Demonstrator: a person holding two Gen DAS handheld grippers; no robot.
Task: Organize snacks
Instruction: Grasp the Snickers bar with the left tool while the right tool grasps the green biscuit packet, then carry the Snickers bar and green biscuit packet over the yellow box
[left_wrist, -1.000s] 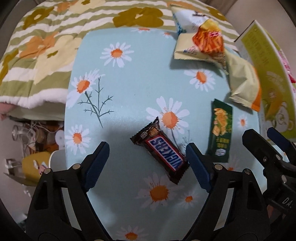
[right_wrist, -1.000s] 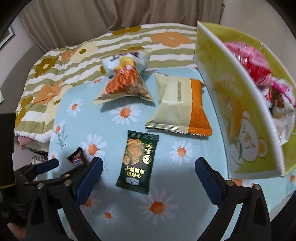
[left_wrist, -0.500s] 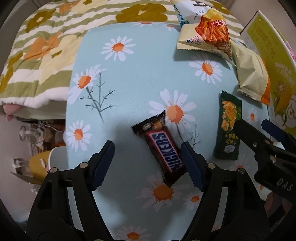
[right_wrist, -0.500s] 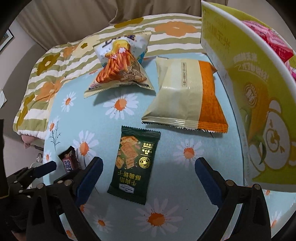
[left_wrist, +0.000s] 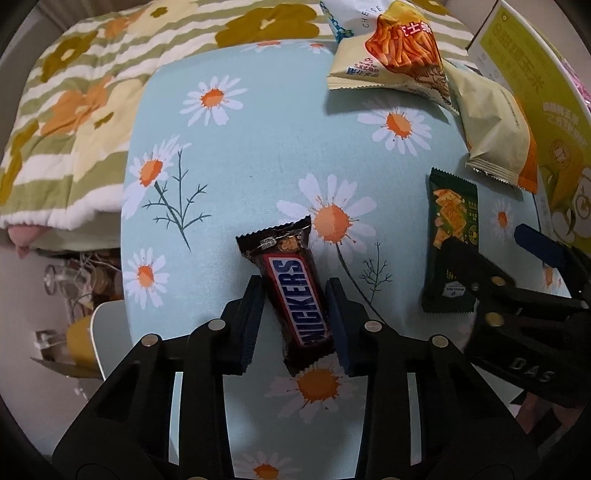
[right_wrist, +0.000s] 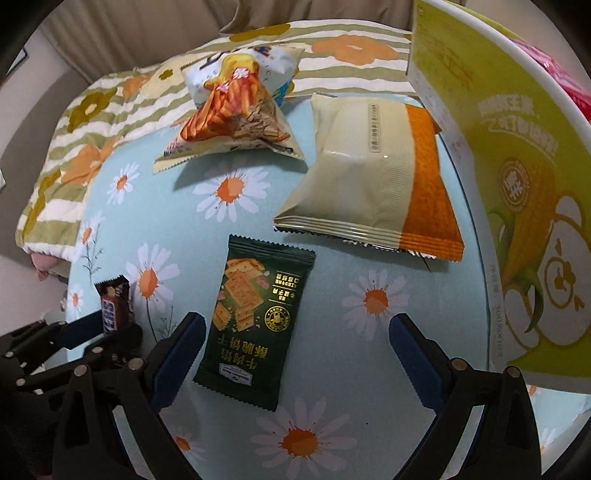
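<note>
A brown Snickers bar (left_wrist: 295, 291) lies on the daisy-print tablecloth (left_wrist: 258, 147). My left gripper (left_wrist: 295, 306) has closed around the bar's lower half, both pads against its sides. The bar's top end shows in the right wrist view (right_wrist: 115, 306). My right gripper (right_wrist: 295, 343) is open over the lower part of a dark green cracker packet (right_wrist: 258, 325), left finger beside the packet's left edge. In the left wrist view the right gripper (left_wrist: 517, 254) hovers over that packet (left_wrist: 450, 236).
A fries snack bag (right_wrist: 236, 107) and a beige-and-orange packet (right_wrist: 373, 188) lie at the back of the table. A yellow-green box (right_wrist: 509, 192) with pink packets inside stands at the right. A flowered striped blanket (left_wrist: 74, 110) lies behind and left. The table's left edge drops off.
My left gripper moved forward and closed from wide open onto the Snickers bar. My right gripper moved closer over the green cracker packet and stayed open.
</note>
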